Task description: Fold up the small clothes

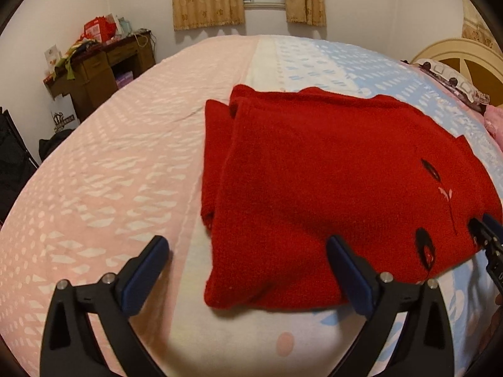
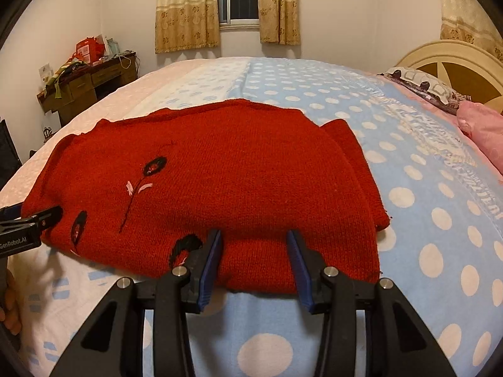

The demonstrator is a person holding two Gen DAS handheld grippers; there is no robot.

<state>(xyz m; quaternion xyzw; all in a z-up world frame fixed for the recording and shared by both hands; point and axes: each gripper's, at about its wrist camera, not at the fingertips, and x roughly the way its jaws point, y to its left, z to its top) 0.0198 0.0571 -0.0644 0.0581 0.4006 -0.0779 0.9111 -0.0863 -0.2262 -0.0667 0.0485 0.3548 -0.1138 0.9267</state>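
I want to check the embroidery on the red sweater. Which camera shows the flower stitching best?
The right wrist view: on the red sweater the flower stitching shows whole, with stem, pink leaves and dark blooms. The left wrist view shows the same stitching squeezed at the sweater's right edge, distorted by the lens.

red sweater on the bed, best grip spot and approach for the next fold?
Judging by its pose, take the red sweater by its near hem, which lies flat toward both tools. Come in low from the near side, the left tool at the left corner and the right tool further right along the hem. Both stand open.
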